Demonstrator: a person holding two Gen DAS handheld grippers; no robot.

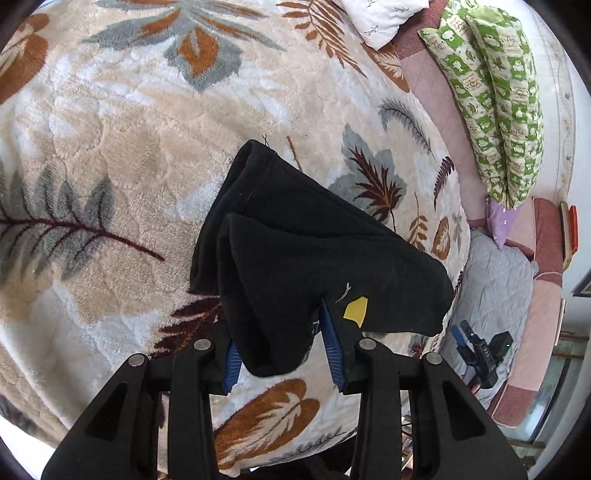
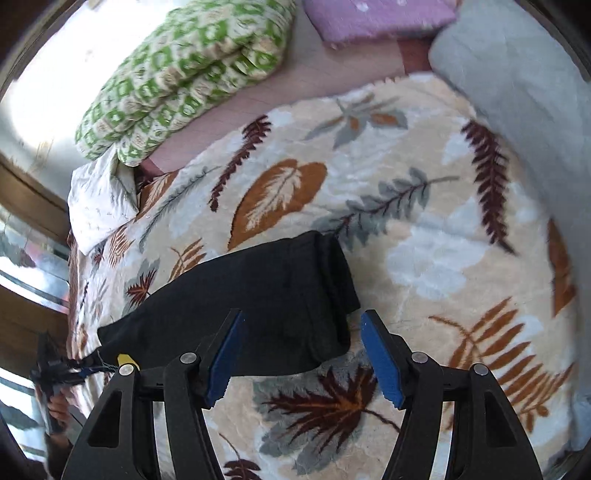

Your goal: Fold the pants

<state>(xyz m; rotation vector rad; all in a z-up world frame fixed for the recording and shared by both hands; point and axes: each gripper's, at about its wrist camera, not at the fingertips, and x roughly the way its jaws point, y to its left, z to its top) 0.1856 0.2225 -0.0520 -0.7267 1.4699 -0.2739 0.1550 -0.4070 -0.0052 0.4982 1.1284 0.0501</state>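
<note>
The black pants (image 1: 295,251) lie folded into a compact bundle on the leaf-patterned blanket (image 1: 129,147). A yellow tag (image 1: 355,310) shows at their near edge. My left gripper (image 1: 282,350) is open, its blue pads either side of the bundle's near corner, which lies between the fingers. In the right wrist view the pants (image 2: 258,295) lie left of centre. My right gripper (image 2: 303,354) is open, wide apart, just above the bundle's near right corner and the blanket (image 2: 424,258). The right gripper also shows in the left wrist view (image 1: 480,350) at the bed's edge.
A green and white patterned quilt (image 1: 495,110) lies rolled along the far side of the bed. A white pillow (image 1: 376,18), a purple pillow (image 2: 373,14) and a grey quilted cover (image 1: 495,280) lie around the blanket. The bed's edge runs along the near side.
</note>
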